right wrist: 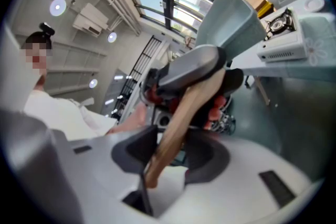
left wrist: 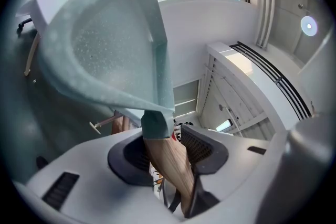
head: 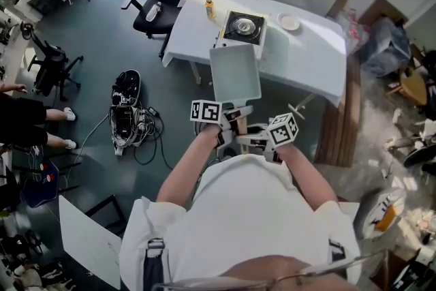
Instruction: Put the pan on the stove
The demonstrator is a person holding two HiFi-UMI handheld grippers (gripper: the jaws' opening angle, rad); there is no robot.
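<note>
The pan (head: 235,71) is in the air, short of the white table (head: 306,58), and both claws are partly closed onto its wooden handle (left wrist: 168,160), the left gripper (head: 231,120) just ahead of the right gripper (head: 251,136). The stove (head: 243,26) sits on the table at about twelve o'clock from the pan, with nothing on its burner. I'd say the pick-up is done, and what is left is carrying it over and setting it down.
</note>
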